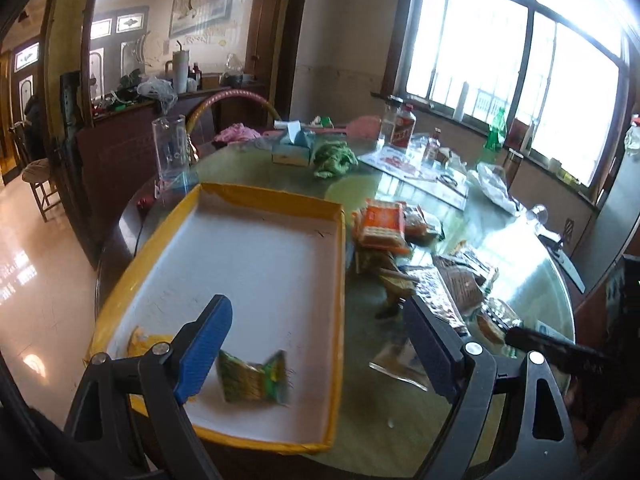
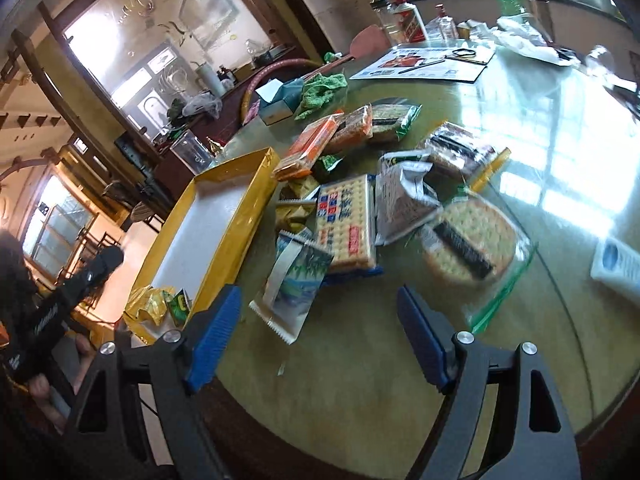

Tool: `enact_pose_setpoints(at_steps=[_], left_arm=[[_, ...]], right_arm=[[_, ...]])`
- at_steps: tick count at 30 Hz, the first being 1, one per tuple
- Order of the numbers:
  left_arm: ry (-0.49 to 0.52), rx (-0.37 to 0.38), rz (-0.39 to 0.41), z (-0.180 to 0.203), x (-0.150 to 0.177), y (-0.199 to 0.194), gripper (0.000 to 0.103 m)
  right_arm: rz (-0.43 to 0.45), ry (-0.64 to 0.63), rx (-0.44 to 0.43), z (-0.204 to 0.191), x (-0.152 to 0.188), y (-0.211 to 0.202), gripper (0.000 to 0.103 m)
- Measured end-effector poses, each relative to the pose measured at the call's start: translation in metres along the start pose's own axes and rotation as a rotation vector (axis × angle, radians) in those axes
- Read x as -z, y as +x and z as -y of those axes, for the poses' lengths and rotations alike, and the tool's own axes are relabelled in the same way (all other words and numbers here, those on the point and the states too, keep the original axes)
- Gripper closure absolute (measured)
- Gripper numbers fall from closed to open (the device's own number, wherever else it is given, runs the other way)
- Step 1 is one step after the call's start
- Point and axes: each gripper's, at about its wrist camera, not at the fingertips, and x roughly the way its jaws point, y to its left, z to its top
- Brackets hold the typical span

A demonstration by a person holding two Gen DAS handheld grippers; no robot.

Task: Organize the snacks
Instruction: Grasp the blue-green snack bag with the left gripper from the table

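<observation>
A yellow-rimmed tray with a white floor lies on the round glass-topped table. A green snack packet and a yellow one lie in its near end. My left gripper hangs open over the tray's near right corner, with nothing between its blue pads. Right of the tray is a loose pile of snacks: a square cracker pack, a blue-and-white pouch, round crackers in a zip bag, a silver pouch and an orange pack. My right gripper is open and empty just short of the pile.
Farther back on the table are a tissue box, a green cloth, bottles, a printed sheet and a plastic bag. A white card lies at the right. The table's front edge curves close below both grippers.
</observation>
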Motion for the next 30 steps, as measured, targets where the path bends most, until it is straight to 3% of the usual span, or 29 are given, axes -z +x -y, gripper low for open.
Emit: enact_pose_setpoints(at_steps=[5, 11, 16, 21, 24, 30], left_arm=[[0.011, 0.042, -0.046, 0.021, -0.003, -0.006, 0.016], [0.032, 0.039, -0.034, 0.039, 0.030, -0.010, 0.016], [0.148, 0.139, -0.134, 0.066, 0.031, 0.010, 0.016], [0.292, 0.205, -0.268, 0.100, 0.028, 0.065, 0.016], [0.301, 0.192, -0.380, 0.106, 0.028, 0.100, 0.020], [0.339, 0.159, -0.434, 0.110, 0.032, 0.126, 0.026]], right_arm=[[-0.037, 0.002, 0.031, 0.009, -0.015, -0.005, 0.023], [-0.045, 0.020, -0.044, 0.033, -0.005, 0.002, 0.023], [-0.011, 0.060, -0.057, 0.037, 0.026, -0.020, 0.023], [0.030, 0.055, -0.012, 0.039, 0.044, -0.044, 0.023], [0.034, 0.055, 0.022, 0.042, 0.044, -0.050, 0.023], [0.011, 0.034, 0.047, 0.053, 0.035, -0.042, 0.023]])
